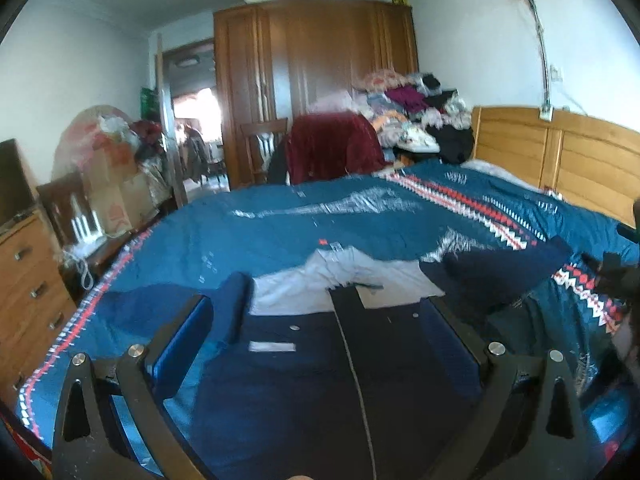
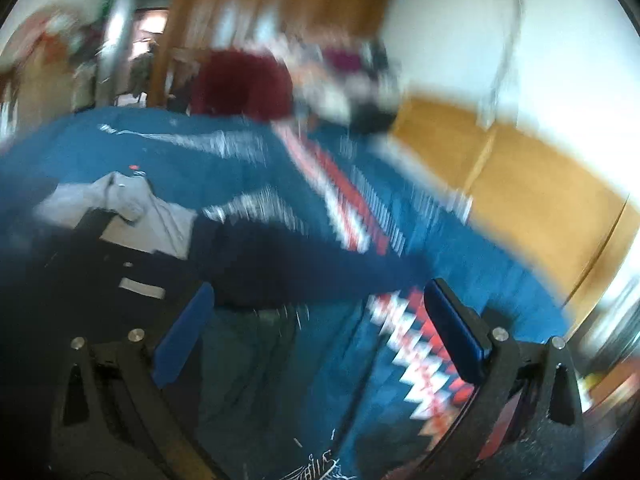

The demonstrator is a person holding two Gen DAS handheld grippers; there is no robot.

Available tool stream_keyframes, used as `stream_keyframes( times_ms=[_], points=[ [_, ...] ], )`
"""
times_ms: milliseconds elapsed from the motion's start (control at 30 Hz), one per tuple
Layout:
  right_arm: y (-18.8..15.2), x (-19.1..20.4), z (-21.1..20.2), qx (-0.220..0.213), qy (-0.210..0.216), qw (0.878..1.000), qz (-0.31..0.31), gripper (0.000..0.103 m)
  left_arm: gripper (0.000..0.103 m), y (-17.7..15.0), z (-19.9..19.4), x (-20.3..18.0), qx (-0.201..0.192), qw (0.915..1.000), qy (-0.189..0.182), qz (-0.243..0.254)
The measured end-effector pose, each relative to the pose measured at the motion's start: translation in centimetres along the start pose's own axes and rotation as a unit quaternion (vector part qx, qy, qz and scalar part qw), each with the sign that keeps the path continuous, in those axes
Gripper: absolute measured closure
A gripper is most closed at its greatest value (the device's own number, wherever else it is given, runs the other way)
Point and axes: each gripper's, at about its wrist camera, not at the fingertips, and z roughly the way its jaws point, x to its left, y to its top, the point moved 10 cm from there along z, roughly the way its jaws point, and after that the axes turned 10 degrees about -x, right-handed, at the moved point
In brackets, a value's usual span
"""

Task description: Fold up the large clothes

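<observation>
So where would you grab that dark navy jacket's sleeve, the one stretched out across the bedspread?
Probably at the cuff end of the sleeve, coming in low from the near bed edge. It lies flat and stretched away from the jacket body, so its free tip lifts easily. The right gripper is open and close to it; the view is blurred.

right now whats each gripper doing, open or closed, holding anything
Left gripper: open, holding nothing, above the navy jacket.
Right gripper: open, holding nothing, near the jacket's sleeve.
</observation>
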Motion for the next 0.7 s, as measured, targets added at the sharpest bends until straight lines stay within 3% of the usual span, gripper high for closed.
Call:
stream_keyframes(
  times_ms=[67, 200, 333, 367, 433, 467, 533, 700],
  points=[
    [-2.2, -4.2, 4.6, 0.050, 0.029, 0.994, 0.088, 0.000, 0.000, -2.1, 3.8, -1.0, 0.023, 0.9997, -0.005, -0.011],
    [-5.8, -13.0, 13.2, 0.111, 0.044, 0.963, 0.240, 0.000, 0.000, -7.9, 12.3, -2.6, 0.089, 0.9959, 0.006, -0.007],
    [-8.8, -20.1, 19.7, 0.141, 0.042, 0.917, 0.371, 0.001, 0.002, -14.3, 19.7, -3.2, 0.172, 0.9842, 0.012, -0.038],
    [-9.4, -21.5, 21.2, 0.144, 0.045, 0.903, 0.402, 0.003, 0.005, -15.7, 21.2, -3.1, 0.193, 0.9793, 0.009, -0.060],
    [-10.5, -23.3, 23.4, 0.147, 0.046, 0.882, 0.446, 0.026, 0.006, -17.4, 22.9, -2.9, 0.215, 0.9729, 0.015, -0.084],
    [-10.7, -23.8, 24.3, 0.150, 0.055, 0.875, 0.456, 0.028, 0.006, -17.9, 23.3, -2.6, 0.217, 0.9721, 0.020, -0.087],
    [-10.9, -23.2, 25.3, 0.153, 0.074, 0.872, 0.459, 0.030, 0.006, -18.0, 23.9, -2.5, 0.217, 0.9716, 0.025, -0.091],
    [-10.9, -22.6, 27.3, 0.170, 0.075, 0.889, 0.419, 0.031, 0.006, -18.3, 24.8, -2.7, 0.226, 0.9696, 0.029, -0.089]
  ],
)
